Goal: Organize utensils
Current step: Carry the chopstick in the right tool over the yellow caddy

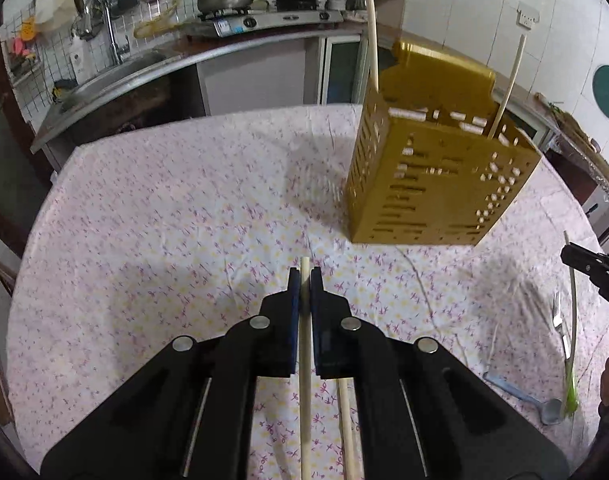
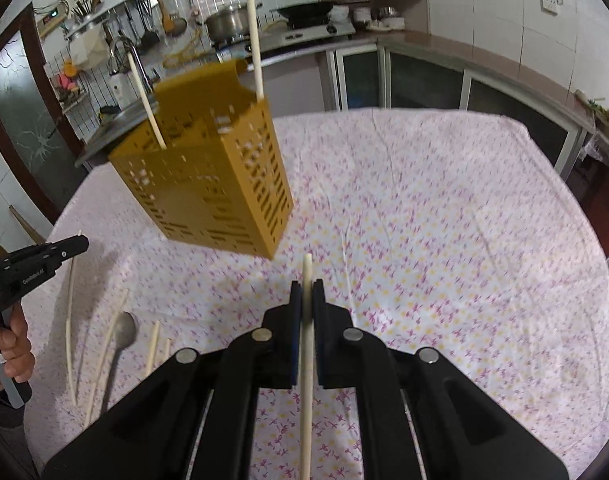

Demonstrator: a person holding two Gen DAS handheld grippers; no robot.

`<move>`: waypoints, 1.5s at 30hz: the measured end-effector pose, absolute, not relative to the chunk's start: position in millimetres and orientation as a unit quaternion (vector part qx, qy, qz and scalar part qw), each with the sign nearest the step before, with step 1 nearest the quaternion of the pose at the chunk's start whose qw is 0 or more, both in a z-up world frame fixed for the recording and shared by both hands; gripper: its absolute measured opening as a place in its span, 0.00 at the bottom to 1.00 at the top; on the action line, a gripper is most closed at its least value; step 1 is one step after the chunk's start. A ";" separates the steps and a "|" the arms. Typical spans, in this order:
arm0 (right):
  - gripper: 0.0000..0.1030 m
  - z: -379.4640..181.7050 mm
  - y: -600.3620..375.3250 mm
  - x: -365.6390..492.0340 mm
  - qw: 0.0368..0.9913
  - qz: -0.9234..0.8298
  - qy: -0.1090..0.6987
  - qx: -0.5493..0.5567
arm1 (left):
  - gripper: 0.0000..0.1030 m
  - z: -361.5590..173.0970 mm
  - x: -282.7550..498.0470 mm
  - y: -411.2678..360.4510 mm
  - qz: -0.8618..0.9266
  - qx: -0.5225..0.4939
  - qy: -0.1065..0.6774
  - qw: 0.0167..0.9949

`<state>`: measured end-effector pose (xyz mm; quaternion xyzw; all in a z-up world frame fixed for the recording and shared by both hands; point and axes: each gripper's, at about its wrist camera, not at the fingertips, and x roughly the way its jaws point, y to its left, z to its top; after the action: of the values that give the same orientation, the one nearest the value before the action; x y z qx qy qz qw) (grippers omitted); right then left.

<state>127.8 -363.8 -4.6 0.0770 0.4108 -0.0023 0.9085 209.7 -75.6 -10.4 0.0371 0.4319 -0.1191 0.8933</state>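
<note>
Left tool: clenched on a pale chopstick, above the floral tabletop
Right tool: clenched on another chopstick
Utensil holder: gold, slotted, upright on the tabletop, two chopsticks standing in it
Loose utensils: metal spoon, fork and several chopsticks lying on the tabletop between the tools
</note>
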 end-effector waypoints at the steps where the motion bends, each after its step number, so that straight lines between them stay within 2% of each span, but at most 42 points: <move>1: 0.06 0.2 -363.3 126.1 0.911 -0.002 0.406 0.077 | 0.04 -2.6 206.2 -74.4 -0.120 0.035 0.424 0.897; 25: 0.06 99.7 -347.2 75.4 0.956 0.005 0.290 0.043 | 0.04 104.8 159.5 -53.0 -0.113 0.016 0.298 0.948; 45: 0.06 216.6 -307.0 113.8 0.983 0.019 0.180 -0.004 | 0.03 212.7 183.1 -120.4 -0.167 0.033 0.200 0.965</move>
<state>113.8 -307.0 216.6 -0.0038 0.1802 0.0195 0.9834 183.1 -120.4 212.7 0.0334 0.1996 -0.1674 0.9649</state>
